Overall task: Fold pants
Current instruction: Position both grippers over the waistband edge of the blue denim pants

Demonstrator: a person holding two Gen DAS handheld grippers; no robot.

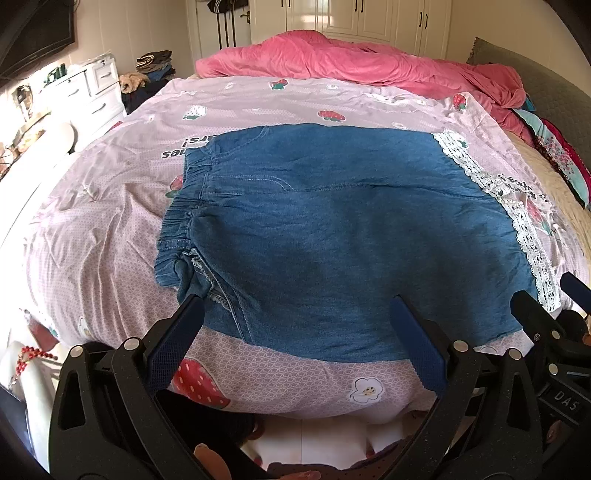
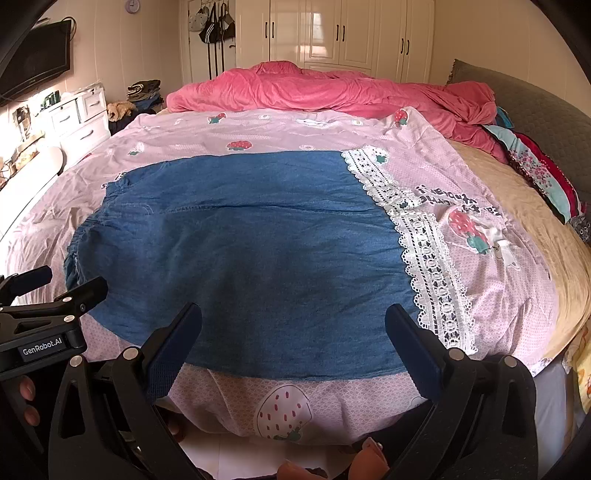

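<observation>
Blue denim pants lie flat on the pink strawberry bedsheet, elastic waistband to the left, white lace hem to the right. They also show in the right wrist view, with the lace hem on the right. My left gripper is open, its fingers over the near edge of the pants close to the waistband end. My right gripper is open over the near edge close to the lace hem. Neither holds any cloth.
A crumpled pink duvet lies at the far side of the bed. Colourful folded bedding and a grey headboard are on the right. White drawers stand at the left. Wardrobes line the back wall.
</observation>
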